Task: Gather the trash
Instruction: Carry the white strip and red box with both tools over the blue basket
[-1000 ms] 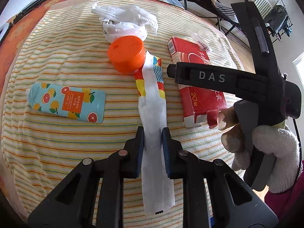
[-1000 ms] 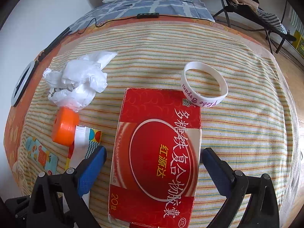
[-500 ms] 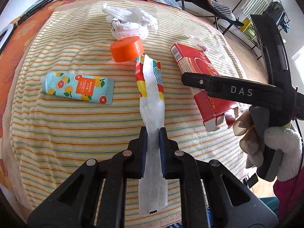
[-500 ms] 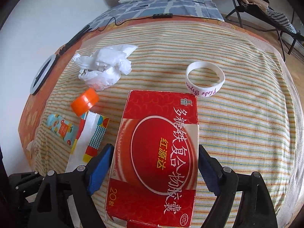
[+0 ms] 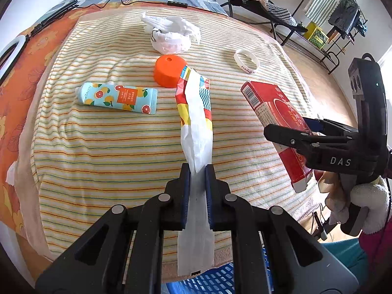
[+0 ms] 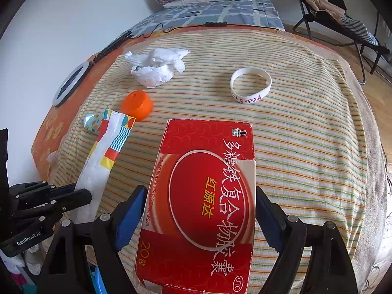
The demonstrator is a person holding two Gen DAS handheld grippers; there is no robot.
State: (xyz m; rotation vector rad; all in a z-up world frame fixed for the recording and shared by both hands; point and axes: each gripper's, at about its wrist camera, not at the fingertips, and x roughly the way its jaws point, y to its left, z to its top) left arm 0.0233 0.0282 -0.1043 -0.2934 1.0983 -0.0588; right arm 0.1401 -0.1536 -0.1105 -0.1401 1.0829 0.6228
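nearest the lens, left gripper [image 5: 197, 171] pinches a long white wrapper [image 5: 196, 132] with a colourful printed end; the pads press flat on both faces of the strip. its lower end hangs over the near edge of the striped blanket [image 5: 98, 147], above a blue perforated basket [image 5: 213, 279]. right gripper [image 6: 201, 208] clamps a red medicine box [image 6: 205, 196] across its width, blue pads against both long sides; in the left view the box is tilted and raised off the blanket, to the right of the wrapper. a hand [image 5: 343, 196] in a white fuzzy sleeve holds the right tool. beyond the wrapper's printed end, touching it, sits an orange cap [image 5: 169, 71]. left of the wrapper lies a fruit-patterned tube [image 5: 117, 98], flat, apart from the cap. farther than the cap, just beside it, rests a crumpled white tissue wad [image 5: 171, 36]. right of the cap, well apart, lies a white wristband [image 6: 251, 84] with purple lettering. farthest, a black cable [image 6: 220, 25] crosses the blanket's far edge.
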